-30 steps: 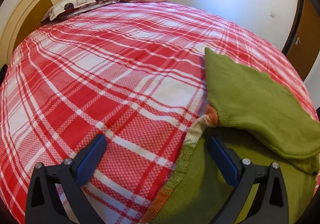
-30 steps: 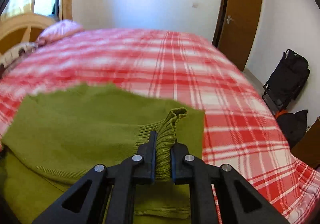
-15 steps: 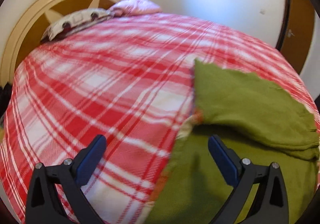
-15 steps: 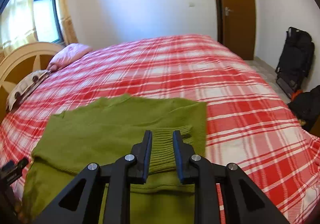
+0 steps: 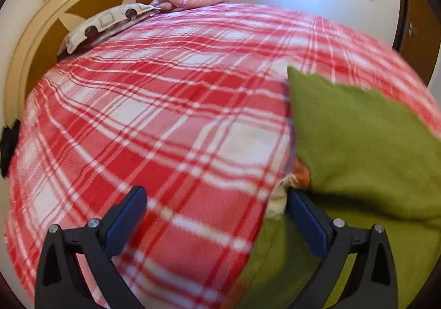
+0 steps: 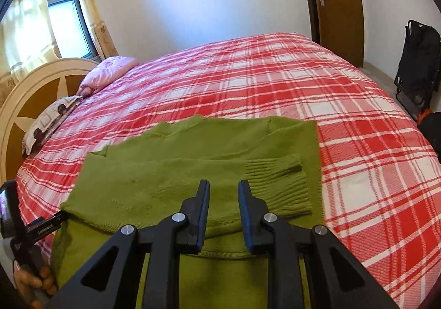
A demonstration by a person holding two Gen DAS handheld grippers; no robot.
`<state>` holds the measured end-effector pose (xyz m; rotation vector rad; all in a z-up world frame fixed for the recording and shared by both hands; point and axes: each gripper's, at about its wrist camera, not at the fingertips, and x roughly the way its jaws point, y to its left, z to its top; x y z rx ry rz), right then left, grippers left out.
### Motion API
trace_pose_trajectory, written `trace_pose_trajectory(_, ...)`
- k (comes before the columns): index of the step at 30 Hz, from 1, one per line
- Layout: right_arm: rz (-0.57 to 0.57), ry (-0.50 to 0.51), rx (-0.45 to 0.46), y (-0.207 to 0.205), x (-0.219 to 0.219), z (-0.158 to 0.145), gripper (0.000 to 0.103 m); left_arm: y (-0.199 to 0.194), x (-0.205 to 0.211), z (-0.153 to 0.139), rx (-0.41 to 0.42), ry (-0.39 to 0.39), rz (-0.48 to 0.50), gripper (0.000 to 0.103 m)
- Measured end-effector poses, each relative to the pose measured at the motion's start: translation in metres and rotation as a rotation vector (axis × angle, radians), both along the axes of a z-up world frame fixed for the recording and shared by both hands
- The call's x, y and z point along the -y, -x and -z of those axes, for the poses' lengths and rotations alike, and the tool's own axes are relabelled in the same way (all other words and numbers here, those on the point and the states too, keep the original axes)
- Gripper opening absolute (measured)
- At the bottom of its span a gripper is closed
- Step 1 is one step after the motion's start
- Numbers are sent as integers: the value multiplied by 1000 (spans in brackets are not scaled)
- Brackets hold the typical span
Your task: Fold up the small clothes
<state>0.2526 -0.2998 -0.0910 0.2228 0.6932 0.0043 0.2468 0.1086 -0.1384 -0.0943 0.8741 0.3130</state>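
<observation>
The green sweater [image 6: 193,165] lies flat on the bed, just ahead of and under the right gripper [image 6: 223,193], whose jaws stand slightly parted and hold nothing, the ribbed cuff [image 6: 278,185] of a folded-over sleeve lying just right of them. The left gripper [image 5: 215,209] has its jaws spread wide over the sweater's left edge, the right jaw above the green knit and the left above the red plaid bedspread [image 5: 154,121]. Beyond the jaws are pillows [image 6: 107,75] by a headboard [image 6: 33,83], a window [image 6: 66,25] and a brown door [image 6: 336,0].
</observation>
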Motion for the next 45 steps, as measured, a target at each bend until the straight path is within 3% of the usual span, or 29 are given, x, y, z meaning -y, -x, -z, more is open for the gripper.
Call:
trace_pose_trajectory(2,-11,-4,3,-3,-4,-2,22,-9,-6,1,-3,23,5,103)
trace_pose_trajectory(5,-19,-28,-8,-8,-7,2,22,-13,-26,9,-17,147,-44,103)
trace_pose_trajectory(7,-28,-33,-30,-12,-10,10,22,-8,-32,9,0,182,-62,103)
trace_pose_trajectory(10,-35,-56,-130,-23,-12,42,23,-4,-31,10,14,185,-76,103)
trace_pose_trajectory(11,-45,-70,-122,-22,-12,51,23,-3,-30,10,16,179,-78,103)
trace_pose_trajectory(17,-52,-100,-142,-15,-9,39,23,-3,-26,8,-13,139,-58,103)
trace_pose_trajectory(20,-59,-162,-84,11,-5,18,23,11,-21,-3,6,107,-39,103)
trace_pose_trajectory(22,-68,-167,-47,30,-4,5,23,24,-18,-14,37,43,-35,103)
trace_pose_trajectory(26,-80,-160,20,81,3,-24,24,43,-13,-34,82,16,37,103)
trace_pose_trajectory(28,-79,-174,37,108,11,-35,31,53,-7,-43,107,-5,79,103)
trace_pose_trajectory(30,-83,-208,53,134,19,-41,62,61,-1,-50,129,-26,114,103)
trace_pose_trajectory(31,-86,-222,61,142,21,-43,69,67,3,-53,139,-38,137,103)
trace_pose_trajectory(33,-94,-251,84,170,28,-48,71,76,10,-57,151,-53,189,103)
trace_pose_trajectory(38,-112,-196,-41,208,32,-37,71,110,21,-61,166,-95,345,103)
trace_pose_trajectory(42,-126,-160,-144,244,30,-12,71,144,5,-54,142,-26,456,103)
trace_pose_trajectory(45,-141,-180,-217,266,26,13,71,168,-16,-39,81,60,475,103)
